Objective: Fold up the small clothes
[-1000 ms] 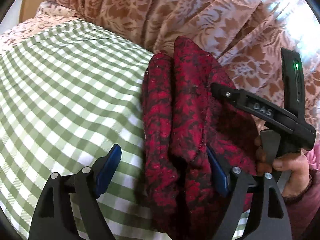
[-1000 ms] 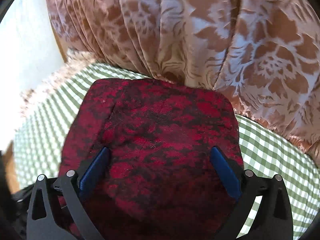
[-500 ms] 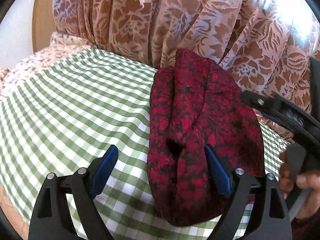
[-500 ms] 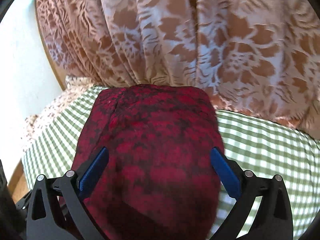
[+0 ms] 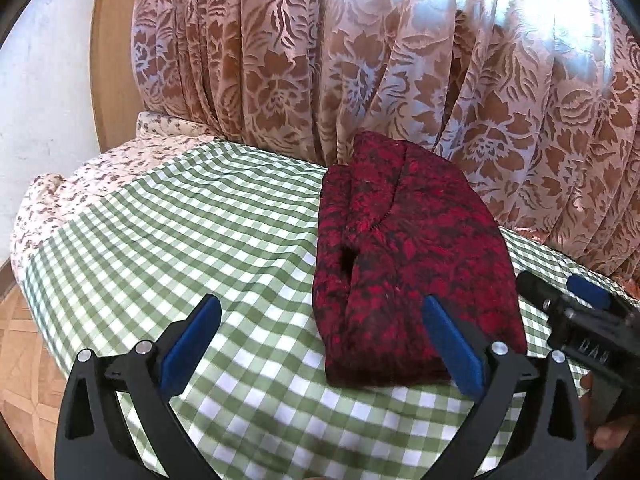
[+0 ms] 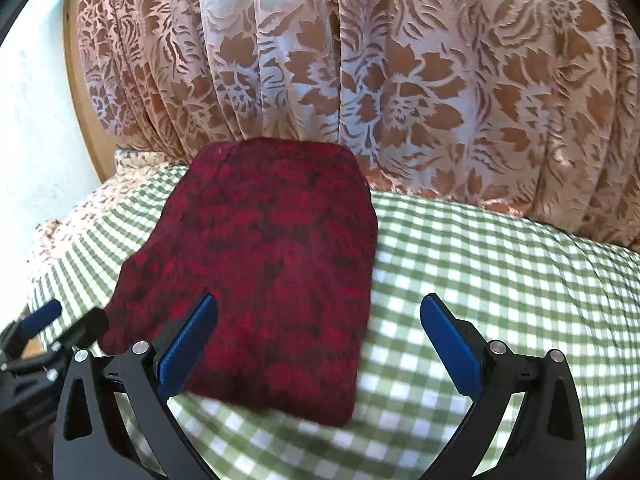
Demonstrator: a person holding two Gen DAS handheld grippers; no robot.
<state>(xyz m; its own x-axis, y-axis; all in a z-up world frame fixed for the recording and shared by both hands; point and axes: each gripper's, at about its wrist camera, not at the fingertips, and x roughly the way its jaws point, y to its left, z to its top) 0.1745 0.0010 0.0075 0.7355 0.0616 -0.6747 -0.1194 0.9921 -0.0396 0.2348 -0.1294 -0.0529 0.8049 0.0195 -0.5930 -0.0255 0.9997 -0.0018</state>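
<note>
A: Where's the garment?

B: The dark red patterned knit garment (image 5: 404,264) lies folded into a compact rectangle on the green-and-white checked cloth (image 5: 192,232), its far edge up against the brown floral curtain (image 5: 360,60). One layer overlaps another, so the fold looks done, I'd judge.

A: And the grippers?

B: The left gripper (image 5: 320,344) hovers with its blue-padded fingers (image 5: 192,336) spread wide, holding nothing. The right gripper (image 6: 316,344) is equally wide and empty, near the garment's front edge.

A: Why so?

B: Probably to leave the bundle undisturbed. A floral quilt (image 5: 80,184) peeks out beyond the cloth.
</note>
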